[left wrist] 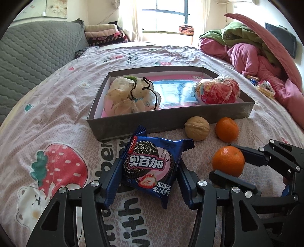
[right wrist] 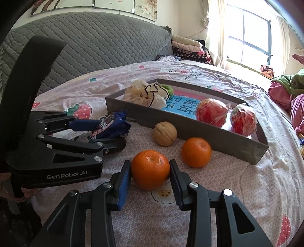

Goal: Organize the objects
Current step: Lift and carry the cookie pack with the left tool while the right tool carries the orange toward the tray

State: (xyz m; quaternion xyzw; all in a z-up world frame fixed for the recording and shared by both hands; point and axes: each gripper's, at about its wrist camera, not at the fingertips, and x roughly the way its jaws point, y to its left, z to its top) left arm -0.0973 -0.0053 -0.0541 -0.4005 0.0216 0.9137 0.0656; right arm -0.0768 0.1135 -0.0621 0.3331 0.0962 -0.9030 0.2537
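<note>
A: Where are the things to organize?

B: The right gripper [right wrist: 150, 171] has its jaws closed against both sides of a tangerine [right wrist: 150, 172], which rests on the bed sheet [left wrist: 57, 117]. The left gripper [left wrist: 147, 171] has its jaws around a blue cookie packet [left wrist: 152, 165]; whether they already press it, I cannot tell.

A: How much is done?

B: I judge about half. Inside the grey box [left wrist: 171, 117] lie already a white drawstring pouch [left wrist: 131, 96] and two red wrapped fruits [right wrist: 226, 115]. Outside, just in front of its wall, remain a walnut [left wrist: 197, 128] and a second tangerine [left wrist: 227, 129], plus the two items in the jaws.

A: And around?

B: A bed with strawberry print, a grey quilted headboard [right wrist: 95, 43], folded blankets [left wrist: 106, 35] near a bright window [left wrist: 167, 13], and a heap of pink and green bedding [left wrist: 256, 51] at the right.
</note>
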